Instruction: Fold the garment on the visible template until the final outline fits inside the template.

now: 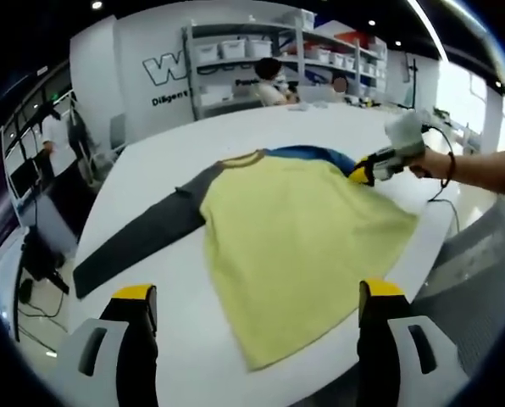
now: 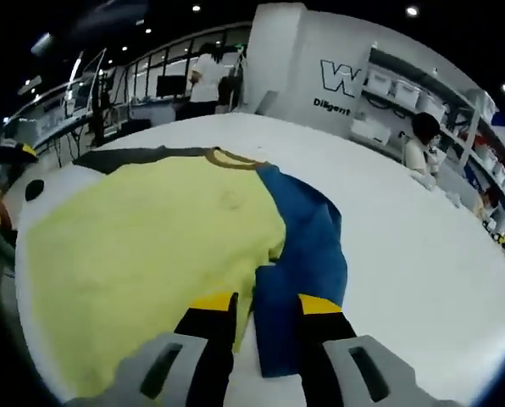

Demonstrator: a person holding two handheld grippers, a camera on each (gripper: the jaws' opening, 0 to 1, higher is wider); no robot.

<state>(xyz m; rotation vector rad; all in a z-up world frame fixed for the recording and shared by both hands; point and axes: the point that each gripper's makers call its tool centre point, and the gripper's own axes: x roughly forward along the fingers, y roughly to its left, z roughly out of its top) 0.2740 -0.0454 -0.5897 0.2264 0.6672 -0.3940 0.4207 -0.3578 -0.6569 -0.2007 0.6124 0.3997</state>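
Observation:
A yellow shirt (image 1: 295, 237) lies flat on the white table (image 1: 176, 153). Its dark grey sleeve (image 1: 142, 237) stretches out to the left. A blue sleeve (image 1: 312, 154) is folded in along the far shoulder. My left gripper (image 1: 257, 297) hangs open over the near hem, its jaws wide apart. A hand holds my right gripper (image 1: 360, 174) at the shirt's right edge, by the blue sleeve. In the right gripper view, the blue sleeve (image 2: 303, 254) runs flat between the part-open jaws of my right gripper (image 2: 267, 303), beside the yellow body (image 2: 142, 246).
Shelves with white bins (image 1: 252, 51) stand behind the table, and a person (image 1: 269, 85) sits at its far end. A cable (image 1: 443, 182) trails from the right gripper. The table edge (image 1: 108, 280) drops to the floor on the left. Another person (image 2: 206, 72) stands far off.

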